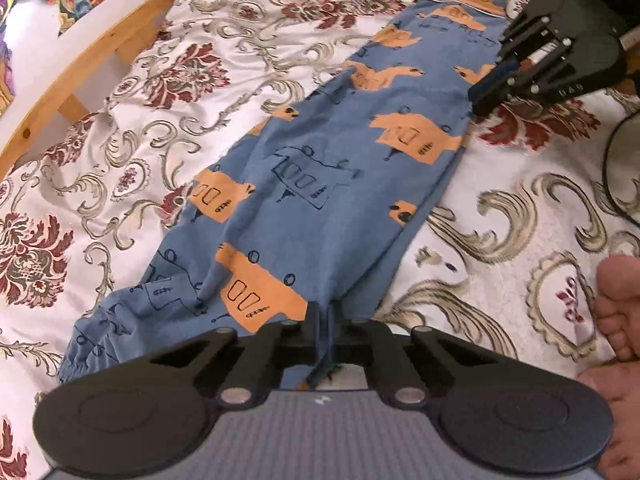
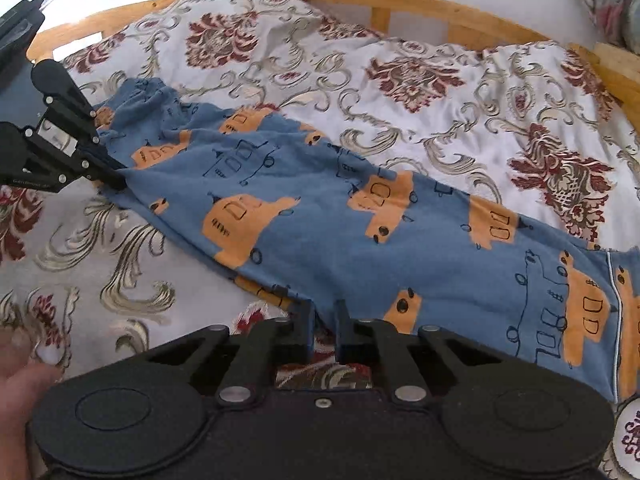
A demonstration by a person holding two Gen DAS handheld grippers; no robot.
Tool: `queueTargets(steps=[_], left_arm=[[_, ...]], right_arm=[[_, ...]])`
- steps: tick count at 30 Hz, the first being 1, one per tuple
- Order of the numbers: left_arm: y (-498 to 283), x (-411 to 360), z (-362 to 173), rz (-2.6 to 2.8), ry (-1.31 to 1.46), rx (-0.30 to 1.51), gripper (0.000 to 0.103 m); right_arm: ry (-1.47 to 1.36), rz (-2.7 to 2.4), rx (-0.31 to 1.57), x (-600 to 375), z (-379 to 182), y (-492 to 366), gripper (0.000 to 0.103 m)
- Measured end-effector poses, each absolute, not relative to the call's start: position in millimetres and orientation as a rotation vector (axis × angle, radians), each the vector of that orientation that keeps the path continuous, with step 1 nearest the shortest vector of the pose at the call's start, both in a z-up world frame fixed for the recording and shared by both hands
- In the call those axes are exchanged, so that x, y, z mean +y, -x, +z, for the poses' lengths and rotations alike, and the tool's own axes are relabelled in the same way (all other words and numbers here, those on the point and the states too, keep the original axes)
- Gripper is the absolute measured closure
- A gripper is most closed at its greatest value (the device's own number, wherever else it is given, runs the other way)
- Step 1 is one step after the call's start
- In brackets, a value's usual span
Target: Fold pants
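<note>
Blue pants (image 1: 320,168) with orange vehicle prints lie stretched lengthwise on a floral bedspread (image 1: 160,80); they also show in the right wrist view (image 2: 340,232). My left gripper (image 1: 327,320) is shut on the near edge of the pants at the waist end, a frayed bit of cloth hanging between its fingers. It also shows in the right wrist view (image 2: 116,176). My right gripper (image 2: 323,320) has its fingers a little apart, straddling the near side edge of the pants. It also shows in the left wrist view (image 1: 480,94), beside the pants' right edge.
A wooden bed frame (image 2: 400,4) runs along the far side of the bed. A bare foot (image 1: 620,312) rests on the bedspread at the right. A black cable (image 1: 612,168) curves by the right edge. A hand (image 2: 16,380) shows at lower left.
</note>
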State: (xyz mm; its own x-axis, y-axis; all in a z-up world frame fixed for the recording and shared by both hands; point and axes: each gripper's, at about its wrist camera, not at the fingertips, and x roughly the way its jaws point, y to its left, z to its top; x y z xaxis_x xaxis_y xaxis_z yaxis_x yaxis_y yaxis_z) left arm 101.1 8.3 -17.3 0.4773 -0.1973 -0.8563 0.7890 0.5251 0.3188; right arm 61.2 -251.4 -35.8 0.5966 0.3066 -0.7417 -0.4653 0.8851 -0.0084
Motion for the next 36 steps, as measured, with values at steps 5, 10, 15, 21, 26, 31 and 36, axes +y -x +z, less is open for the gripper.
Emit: queueTargets(steps=[5,10,15,21,26,31,36], left_arm=[[-98,10,-20,-0.703,-0.800,0.863,0.091],[-112,28,9,-0.755,-0.587,0.903,0.042],[-144,6,22,-0.702,-0.512,0.840,0.044],[-184,-31,-18,-0.623,-0.492,0.932,0.049],[-183,-29,-30,-0.603,-0.484,0.961,0.047],[-186,-57,-3,-0.670,-0.465,0.899,0.043],[-205,-159,18,-0.870,-0.534,0.794,0.036]], right_arm=[[0.114,0.451,0.801,-270,-15,-66,0.069],[-0.040,0.410,0.734,-282,-6,-107,0.065],[-0.141,0.456,0.751,-268,-24,-173,0.069],[-0.158,0.320,0.798,-270,-43,-208,0.080],[-0.191,0.269,0.745,-310,-23,-145,0.057],[-0.235,-0.043,0.650,-350,-11,-50,0.036],[-0.254,-0.171,0.601,-367,-16,-28,0.036]])
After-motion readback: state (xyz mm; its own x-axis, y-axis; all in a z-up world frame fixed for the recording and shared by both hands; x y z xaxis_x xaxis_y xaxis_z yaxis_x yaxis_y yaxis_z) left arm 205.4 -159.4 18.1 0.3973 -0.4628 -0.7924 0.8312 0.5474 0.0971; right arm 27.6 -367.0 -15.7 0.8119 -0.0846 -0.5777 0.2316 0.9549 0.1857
